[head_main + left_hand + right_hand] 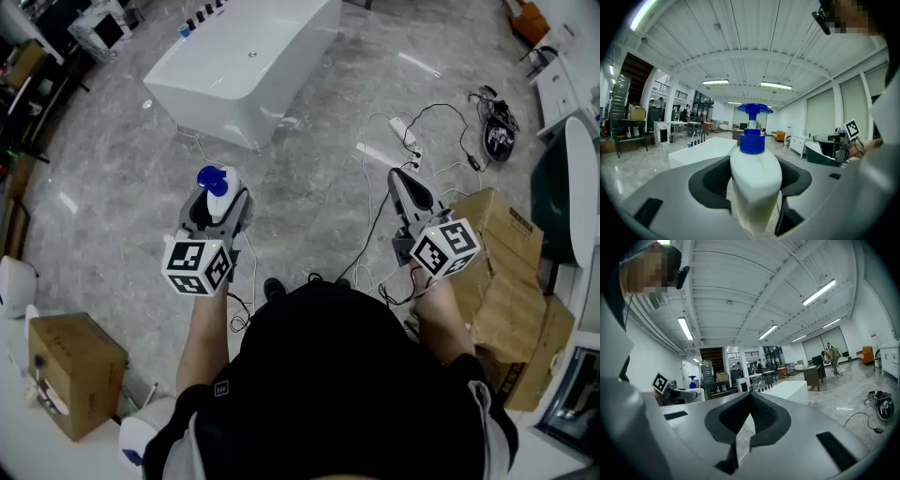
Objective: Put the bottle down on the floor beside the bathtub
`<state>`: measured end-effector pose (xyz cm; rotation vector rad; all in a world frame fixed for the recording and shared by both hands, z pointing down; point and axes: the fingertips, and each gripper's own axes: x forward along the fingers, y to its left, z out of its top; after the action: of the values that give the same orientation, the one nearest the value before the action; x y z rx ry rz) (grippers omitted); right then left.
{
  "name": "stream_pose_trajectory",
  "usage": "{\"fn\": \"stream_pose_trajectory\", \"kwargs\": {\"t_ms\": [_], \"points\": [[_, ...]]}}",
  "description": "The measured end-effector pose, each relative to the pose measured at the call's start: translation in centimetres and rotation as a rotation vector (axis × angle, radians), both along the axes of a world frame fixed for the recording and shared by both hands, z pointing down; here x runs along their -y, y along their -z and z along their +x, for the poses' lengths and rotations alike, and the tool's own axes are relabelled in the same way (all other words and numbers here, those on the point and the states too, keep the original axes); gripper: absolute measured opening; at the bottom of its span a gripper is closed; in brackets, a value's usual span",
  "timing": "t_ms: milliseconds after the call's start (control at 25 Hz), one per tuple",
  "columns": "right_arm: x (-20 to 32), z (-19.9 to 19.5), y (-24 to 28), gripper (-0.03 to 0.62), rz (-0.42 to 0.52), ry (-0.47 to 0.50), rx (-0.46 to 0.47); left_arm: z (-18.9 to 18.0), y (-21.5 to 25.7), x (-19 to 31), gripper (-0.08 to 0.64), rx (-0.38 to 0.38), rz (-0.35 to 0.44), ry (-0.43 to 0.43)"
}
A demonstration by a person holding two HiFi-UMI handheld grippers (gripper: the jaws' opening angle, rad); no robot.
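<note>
While the left gripper (219, 202) is squeezing the stiff, probably slippery bottle (755, 174) mid-body, the right gripper (749, 401) is sitting closed, empty.

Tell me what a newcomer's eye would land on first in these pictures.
First comes the white pump bottle with its blue pump head, standing upright and clamped in the left hand-held gripper. Next is the long white bathtub ahead on the grey marble floor, at the top of the head view. The right hand-held gripper is held out alongside, shut on nothing.
</note>
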<state>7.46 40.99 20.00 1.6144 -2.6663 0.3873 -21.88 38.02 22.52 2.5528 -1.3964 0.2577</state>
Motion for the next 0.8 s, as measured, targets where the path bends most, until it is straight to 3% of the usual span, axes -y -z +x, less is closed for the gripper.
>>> {"fn": "stream_pose_trajectory", "kwargs": {"t_ms": [440,800], "points": [[0.5,-2.6,-0.3,0.028,-0.010,0.027,-0.013,-2.2,-0.5,-0.6,0.279,-0.001,0.005,0.007],[1.8,-12.1,-1.0,0.028,-0.031,0.089,-0.005,-11.7,-1.5,-1.5,0.279,-0.003,-0.002,0.055]]}}
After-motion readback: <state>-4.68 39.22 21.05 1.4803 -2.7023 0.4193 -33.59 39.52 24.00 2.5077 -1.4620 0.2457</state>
